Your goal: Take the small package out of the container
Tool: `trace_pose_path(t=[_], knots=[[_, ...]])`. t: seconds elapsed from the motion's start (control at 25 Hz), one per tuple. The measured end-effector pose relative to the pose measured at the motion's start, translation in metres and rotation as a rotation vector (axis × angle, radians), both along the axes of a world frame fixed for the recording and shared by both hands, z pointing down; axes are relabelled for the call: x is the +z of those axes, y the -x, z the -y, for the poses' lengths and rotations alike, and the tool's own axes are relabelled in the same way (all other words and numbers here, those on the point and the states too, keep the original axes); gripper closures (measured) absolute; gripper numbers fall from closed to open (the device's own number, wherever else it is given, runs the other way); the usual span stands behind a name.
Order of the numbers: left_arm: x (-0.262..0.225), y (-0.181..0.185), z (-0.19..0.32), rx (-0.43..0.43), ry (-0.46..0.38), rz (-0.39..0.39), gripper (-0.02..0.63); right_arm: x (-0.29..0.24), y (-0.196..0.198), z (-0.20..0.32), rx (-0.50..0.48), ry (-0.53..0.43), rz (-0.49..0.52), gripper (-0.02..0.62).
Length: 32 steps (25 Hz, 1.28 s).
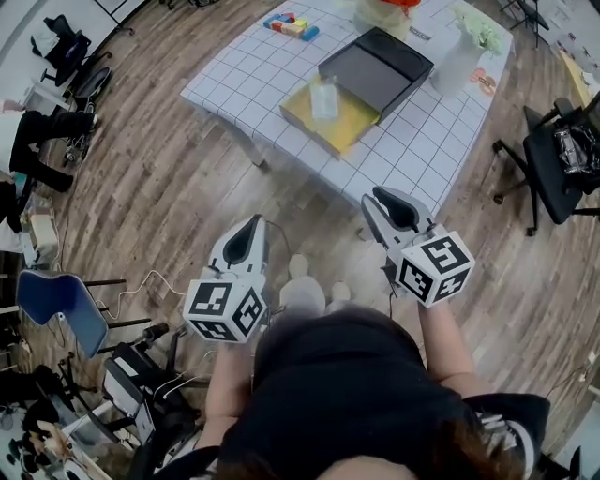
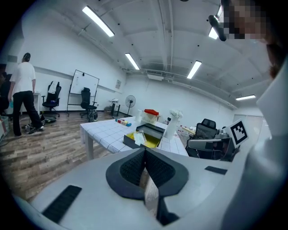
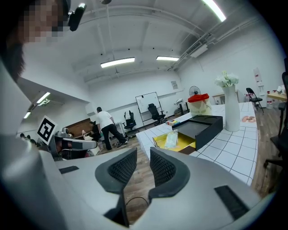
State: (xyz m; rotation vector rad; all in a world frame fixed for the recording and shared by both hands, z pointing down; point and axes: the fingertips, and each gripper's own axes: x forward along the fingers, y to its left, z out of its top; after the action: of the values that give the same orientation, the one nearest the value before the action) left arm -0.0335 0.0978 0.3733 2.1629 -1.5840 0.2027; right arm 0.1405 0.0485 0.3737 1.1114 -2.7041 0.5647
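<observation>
A small clear package (image 1: 323, 97) lies in the open yellow container (image 1: 349, 131) on the white gridded table (image 1: 244, 84), next to a black box (image 1: 375, 67). Both grippers hang over the wooden floor close to my body, well short of the table. My left gripper (image 1: 249, 228) is shut, its pads touching with nothing between them (image 2: 144, 150). My right gripper (image 1: 386, 201) is open by a narrow gap that holds nothing (image 3: 143, 155). In both gripper views the package (image 2: 139, 137) (image 3: 171, 139) and the container (image 2: 153, 143) (image 3: 186, 144) sit far ahead.
On the table stand a white vase with flowers (image 1: 459, 56), several coloured blocks (image 1: 291, 25) and a red-lidded tub (image 3: 199, 104). A black office chair (image 1: 558, 159) stands right of the table. A person (image 2: 22, 99) stands at the far left of the room.
</observation>
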Motion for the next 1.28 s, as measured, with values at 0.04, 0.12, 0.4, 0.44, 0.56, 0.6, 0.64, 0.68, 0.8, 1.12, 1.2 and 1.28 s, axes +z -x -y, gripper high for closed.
trace_pose_path(t=[0.04, 0.12, 0.4, 0.44, 0.56, 0.6, 0.64, 0.68, 0.8, 1.12, 1.2, 1.28], knots=[[0.001, 0.004, 0.004, 0.006, 0.002, 0.001, 0.58, 0.001, 0.005, 0.003, 0.001, 0.006, -0.006, 0.499], [0.003, 0.015, 0.013, 0.013, 0.008, 0.001, 0.58, 0.003, 0.015, 0.01, 0.005, 0.015, -0.019, 0.479], [0.009, 0.06, 0.043, 0.028, 0.016, -0.004, 0.58, 0.005, 0.057, 0.04, 0.022, 0.034, -0.062, 0.439], [0.009, 0.066, 0.047, 0.031, 0.013, 0.001, 0.58, 0.006, 0.062, 0.044, 0.028, 0.038, -0.067, 0.435], [0.009, 0.085, 0.058, 0.043, 0.012, 0.019, 0.58, 0.006, 0.078, 0.059, 0.047, 0.053, -0.077, 0.433], [0.01, 0.092, 0.062, 0.045, 0.014, 0.02, 0.581, 0.005, 0.083, 0.065, 0.054, 0.054, -0.083, 0.431], [0.011, 0.098, 0.065, 0.047, 0.017, 0.021, 0.58, 0.005, 0.088, 0.071, 0.061, 0.054, -0.092, 0.431], [0.012, 0.105, 0.068, 0.049, 0.019, 0.021, 0.58, 0.005, 0.093, 0.078, 0.069, 0.054, -0.102, 0.43], [0.018, 0.123, 0.074, 0.05, 0.028, 0.019, 0.58, 0.008, 0.1, 0.095, 0.1, 0.065, -0.128, 0.422], [0.034, 0.148, 0.095, 0.068, 0.06, 0.007, 0.58, 0.021, 0.095, 0.136, 0.205, 0.128, -0.174, 0.414], [0.037, 0.149, 0.105, 0.072, 0.063, 0.0, 0.58, 0.026, 0.095, 0.148, 0.217, 0.145, -0.176, 0.407], [0.039, 0.15, 0.116, 0.074, 0.066, -0.005, 0.58, 0.033, 0.097, 0.162, 0.223, 0.161, -0.183, 0.39]])
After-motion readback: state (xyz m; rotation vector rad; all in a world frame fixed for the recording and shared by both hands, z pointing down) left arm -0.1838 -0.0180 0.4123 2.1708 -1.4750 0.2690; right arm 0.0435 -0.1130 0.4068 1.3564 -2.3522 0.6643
